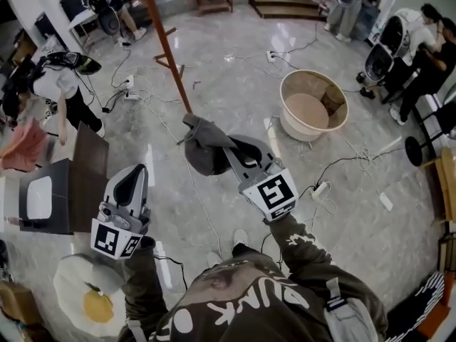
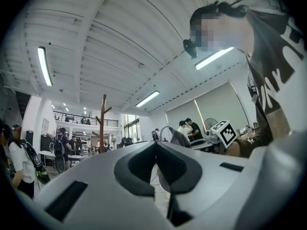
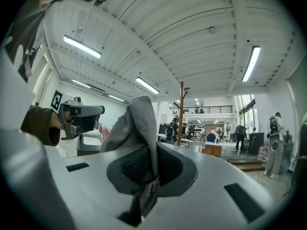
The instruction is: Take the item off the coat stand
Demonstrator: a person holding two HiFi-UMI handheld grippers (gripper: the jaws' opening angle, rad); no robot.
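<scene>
Floor [image 1: 242, 84]: pale glossy stone strewn with cables, well below both grippers.
Coat stand [image 1: 165, 45]: brown wooden pole with short pegs, upright, out beyond the tips of the right gripper [image 1: 231, 150] and apart from them.
Tub [image 1: 293, 125]: round and beige, on the floor to the right of the right gripper.
Grey cap [image 1: 203, 152]: off the stand, hanging from the right gripper's tips, bunched up to their left.
Right gripper: jaws clamped on a fold of the cap, with mesh lining showing between the pads.
Left gripper [image 1: 134, 173]: lower and to the left of the right one, jaws closed together with nothing between them.
</scene>
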